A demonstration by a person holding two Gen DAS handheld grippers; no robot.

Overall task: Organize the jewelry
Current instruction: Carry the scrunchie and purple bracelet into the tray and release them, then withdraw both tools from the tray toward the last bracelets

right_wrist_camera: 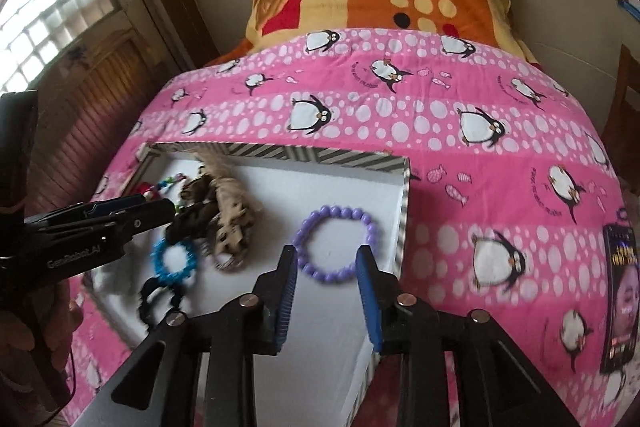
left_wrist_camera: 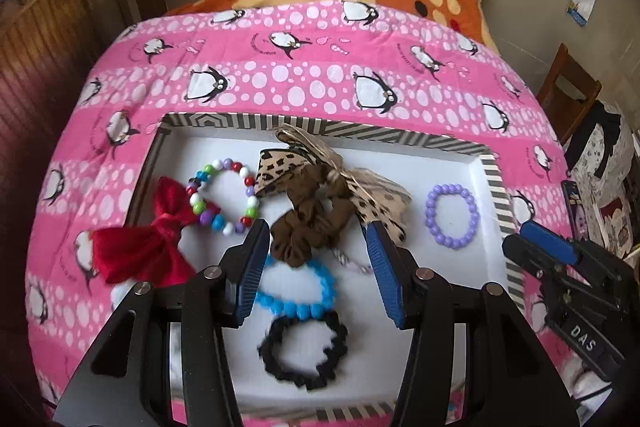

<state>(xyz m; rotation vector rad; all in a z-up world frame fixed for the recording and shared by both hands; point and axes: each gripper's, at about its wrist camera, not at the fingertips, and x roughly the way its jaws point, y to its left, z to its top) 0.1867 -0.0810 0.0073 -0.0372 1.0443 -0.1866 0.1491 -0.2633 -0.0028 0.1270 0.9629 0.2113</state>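
Jewelry sits in the white tray (left_wrist_camera: pixel 494 187) with striped rim, on the pink penguin bedspread (left_wrist_camera: pixel 280 75). Purple bead bracelet (right_wrist_camera: pixel 335 243) lies near the tray's right wall; my right claw (right_wrist_camera: pixel 327 259) is spread just over its near edge, pinching nothing. Left claw (left_wrist_camera: pixel 316 239) is spread wide around the brown scrunchie (left_wrist_camera: pixel 308 223), pads clear of it. Blue bead bracelet (left_wrist_camera: pixel 308 291) and black scrunchie (left_wrist_camera: pixel 304 351) lie below.

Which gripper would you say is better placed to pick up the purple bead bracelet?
The right gripper: its open jaws already frame the purple bead bracelet, while the left gripper is over the brown scrunchie.
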